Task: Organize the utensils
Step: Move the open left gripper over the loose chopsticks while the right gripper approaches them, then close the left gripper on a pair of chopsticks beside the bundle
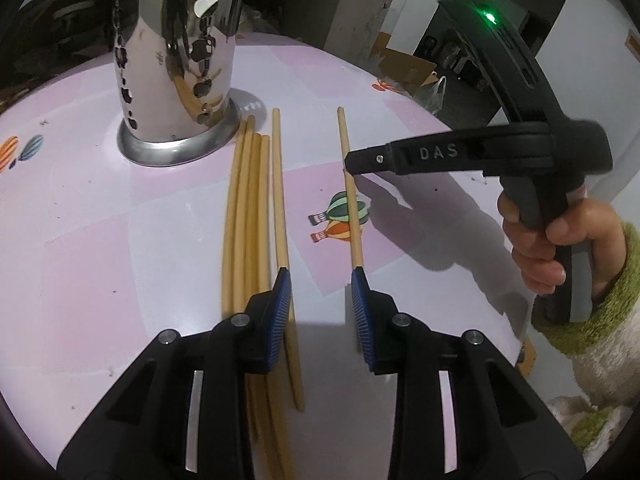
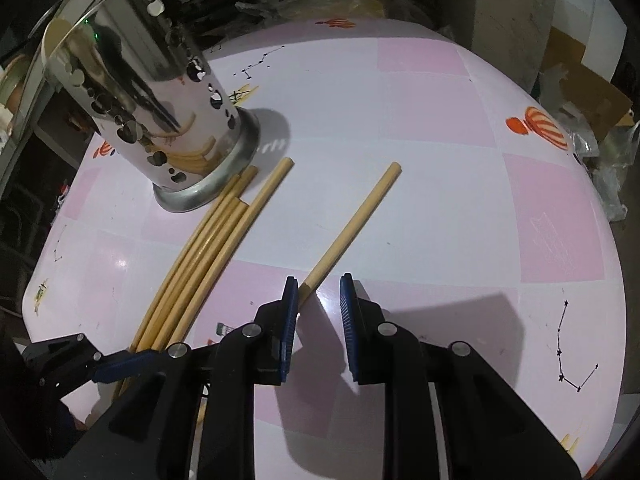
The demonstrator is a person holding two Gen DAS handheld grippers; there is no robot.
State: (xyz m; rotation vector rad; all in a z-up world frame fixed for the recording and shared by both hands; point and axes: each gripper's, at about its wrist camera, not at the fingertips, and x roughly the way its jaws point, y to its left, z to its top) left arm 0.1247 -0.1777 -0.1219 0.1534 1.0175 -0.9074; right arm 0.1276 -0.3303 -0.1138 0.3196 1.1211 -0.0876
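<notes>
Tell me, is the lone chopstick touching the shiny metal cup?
Apart. The left wrist view shows bare pink table between the lone chopstick and the shiny metal cup.

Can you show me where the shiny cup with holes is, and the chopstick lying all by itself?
Metal utensil holder (image 1: pixel 176 80), left wrist view, on its shiny perforated wall.
Lone chopstick (image 2: pixel 352 224), right wrist view, on the middle of its shaft.
</notes>
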